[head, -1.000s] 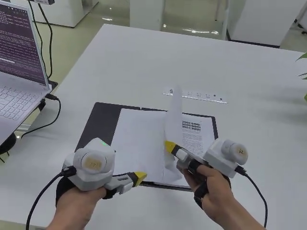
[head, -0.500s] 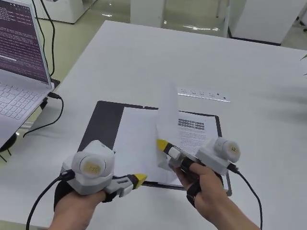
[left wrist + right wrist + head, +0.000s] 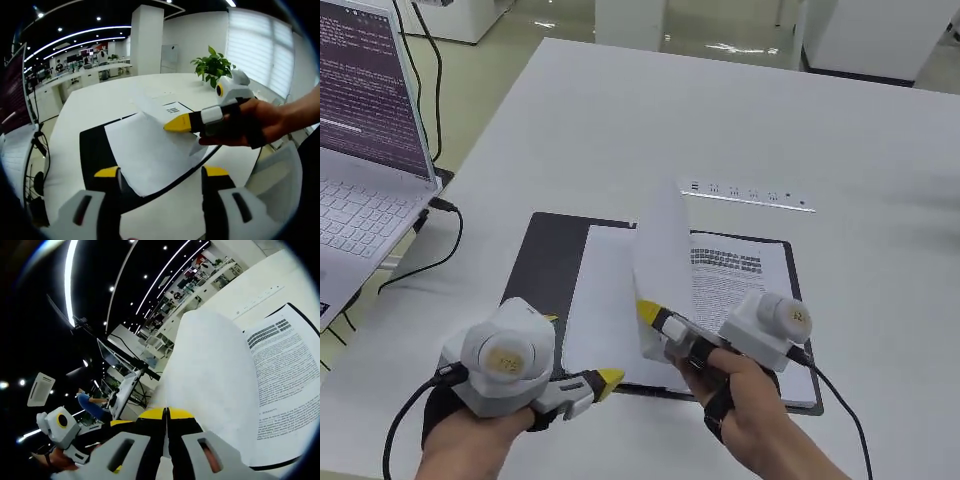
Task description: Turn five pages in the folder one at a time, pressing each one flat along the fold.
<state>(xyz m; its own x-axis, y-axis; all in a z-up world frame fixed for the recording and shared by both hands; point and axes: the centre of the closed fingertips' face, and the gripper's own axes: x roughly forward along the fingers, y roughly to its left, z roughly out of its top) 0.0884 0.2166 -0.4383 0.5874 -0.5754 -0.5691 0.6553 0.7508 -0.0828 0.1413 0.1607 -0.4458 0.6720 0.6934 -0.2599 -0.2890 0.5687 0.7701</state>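
A black folder [image 3: 542, 258] lies open on the white table, white sheets on its left side [image 3: 605, 300] and a printed page [image 3: 740, 285] on its right. My right gripper [image 3: 648, 312] is shut on the lower edge of a white page [image 3: 665, 250], which stands almost upright over the fold and leans left. From the right gripper view that page [image 3: 210, 370] rises from between the closed yellow tips, with the printed page [image 3: 280, 370] to its right. My left gripper [image 3: 608, 379] hangs open at the folder's front edge; its yellow fingertips [image 3: 107, 172] frame the left sheets [image 3: 145, 152].
An open laptop [image 3: 360, 150] stands at the left with a black cable [image 3: 430, 250] trailing onto the table. A white power strip [image 3: 750, 195] lies beyond the folder. The far half of the table is bare. A potted plant [image 3: 214, 65] stands far off.
My right gripper has carried the held page further left across the fold, so more printed text shows beneath. The left gripper stays open at the front edge. The head camera has shifted.
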